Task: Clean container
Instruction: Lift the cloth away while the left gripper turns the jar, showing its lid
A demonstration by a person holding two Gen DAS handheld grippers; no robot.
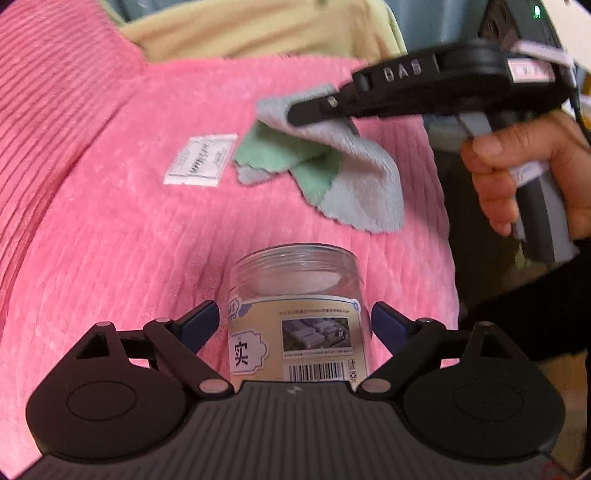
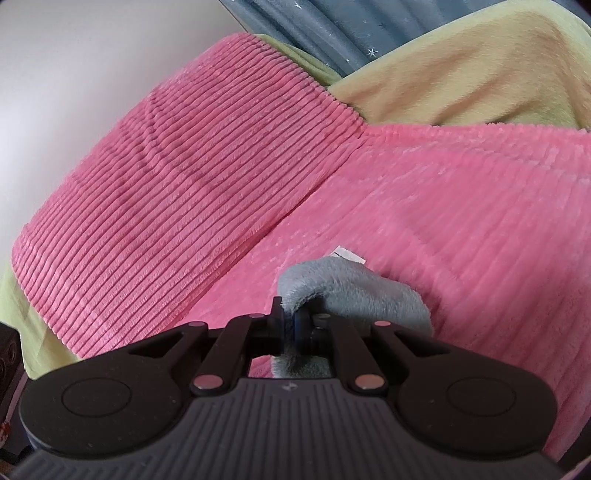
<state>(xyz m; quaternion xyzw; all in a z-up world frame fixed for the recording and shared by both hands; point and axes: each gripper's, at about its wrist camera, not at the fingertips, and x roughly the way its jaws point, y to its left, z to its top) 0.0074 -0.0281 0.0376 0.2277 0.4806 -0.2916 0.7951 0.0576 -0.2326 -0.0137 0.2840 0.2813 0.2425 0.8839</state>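
Note:
A clear plastic jar (image 1: 297, 314) with a beige label and no lid stands upright on the pink blanket (image 1: 110, 229), between the fingers of my left gripper (image 1: 295, 325). The blue pads (image 1: 203, 321) sit close beside the jar's sides; I cannot tell if they touch it. My right gripper (image 1: 295, 112) is shut on a grey and green cloth (image 1: 332, 162) and holds it in the air beyond the jar. In the right wrist view the right gripper (image 2: 291, 325) pinches the grey cloth (image 2: 351, 288).
A white fabric tag (image 1: 201, 158) is sewn on the pink blanket. A yellow-green blanket (image 2: 461, 74) lies behind, with a blue curtain (image 2: 332, 33) beyond. The blanket's right edge drops off near the person's hand (image 1: 517, 170).

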